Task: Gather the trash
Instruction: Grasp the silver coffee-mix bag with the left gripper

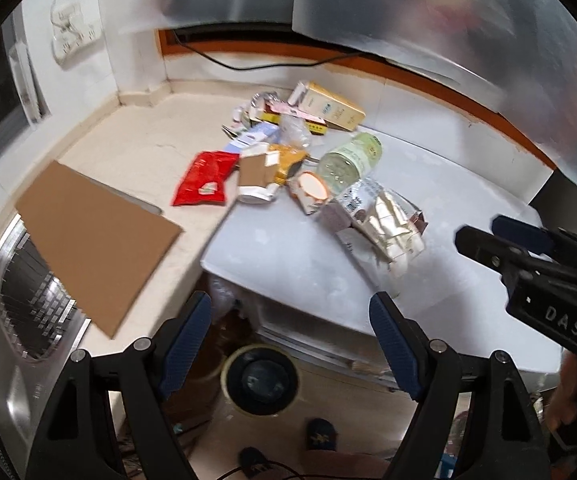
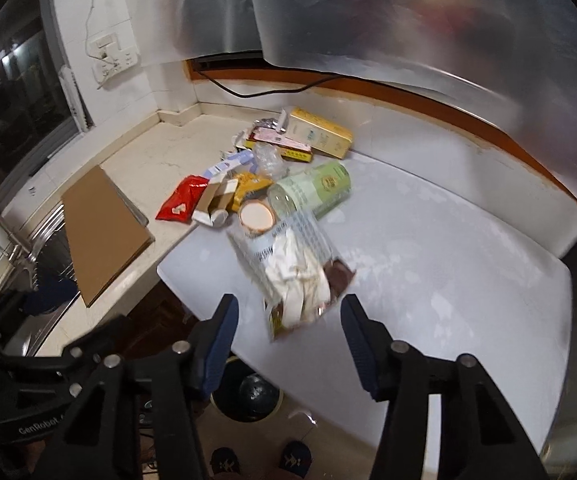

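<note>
Both grippers pointed steeply down over the counter edge. Left gripper [image 1: 290, 328] had jaws wide, nothing btwn them; right gripper [image 2: 286, 332] stood narrower but still apart, empty, w/ a crinkly clear wrapper [image 2: 296, 276] just ahead of its tips. The trash pile [image 1: 288, 152] lay mid-counter: one glossy red pouch [image 1: 204, 178], one yellow carton [image 1: 334, 108], one green-labelled jar [image 1: 350, 158] on its side, one round peach lid [image 1: 313, 186]. One flat brown cardboard sheet [image 1: 96, 244] sat left. One round bin [image 1: 260, 380] stood on the floor below.
</note>
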{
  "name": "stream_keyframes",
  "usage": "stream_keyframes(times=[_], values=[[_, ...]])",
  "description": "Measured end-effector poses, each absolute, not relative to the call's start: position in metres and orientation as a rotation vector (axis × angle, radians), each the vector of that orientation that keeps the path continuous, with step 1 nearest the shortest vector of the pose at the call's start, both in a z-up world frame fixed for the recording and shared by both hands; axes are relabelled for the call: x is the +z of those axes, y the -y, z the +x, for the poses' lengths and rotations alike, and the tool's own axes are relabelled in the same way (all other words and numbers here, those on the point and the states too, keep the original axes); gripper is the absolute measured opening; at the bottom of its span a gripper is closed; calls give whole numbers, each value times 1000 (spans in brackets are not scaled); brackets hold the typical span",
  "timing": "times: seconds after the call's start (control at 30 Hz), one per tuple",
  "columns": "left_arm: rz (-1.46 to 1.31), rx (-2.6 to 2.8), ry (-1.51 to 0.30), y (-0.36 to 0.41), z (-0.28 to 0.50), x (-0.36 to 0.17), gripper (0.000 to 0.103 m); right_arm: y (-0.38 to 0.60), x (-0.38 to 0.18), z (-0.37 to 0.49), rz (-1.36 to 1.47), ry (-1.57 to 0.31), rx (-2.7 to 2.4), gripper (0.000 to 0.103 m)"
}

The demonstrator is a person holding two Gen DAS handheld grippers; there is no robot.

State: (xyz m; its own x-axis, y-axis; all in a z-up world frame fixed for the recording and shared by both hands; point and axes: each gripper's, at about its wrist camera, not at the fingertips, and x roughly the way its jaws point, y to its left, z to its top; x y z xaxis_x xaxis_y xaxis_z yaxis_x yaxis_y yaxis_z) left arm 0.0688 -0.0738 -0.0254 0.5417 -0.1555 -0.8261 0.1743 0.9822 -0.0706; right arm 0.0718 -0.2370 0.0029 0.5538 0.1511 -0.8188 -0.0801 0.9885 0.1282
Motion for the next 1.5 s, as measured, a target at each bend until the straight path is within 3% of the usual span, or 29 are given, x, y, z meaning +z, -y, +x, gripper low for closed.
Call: stream_keyframes(times=[0.5,0.67,0.77,1.5], values=[[-79,-80,-1024,66,105,-51,80,222,-66,154,-103,-1075,347,25],[-102,-68,-1036,64,106,-56,80,219,-79,156,-149,-1080,371,23],[-108,-73,-1038,67,108,-57,80,218,-75,155,-156,-1059,397,7],[-274,-218,-1135,103,152,-80,80,288,2,142,28,-847,307,4]])
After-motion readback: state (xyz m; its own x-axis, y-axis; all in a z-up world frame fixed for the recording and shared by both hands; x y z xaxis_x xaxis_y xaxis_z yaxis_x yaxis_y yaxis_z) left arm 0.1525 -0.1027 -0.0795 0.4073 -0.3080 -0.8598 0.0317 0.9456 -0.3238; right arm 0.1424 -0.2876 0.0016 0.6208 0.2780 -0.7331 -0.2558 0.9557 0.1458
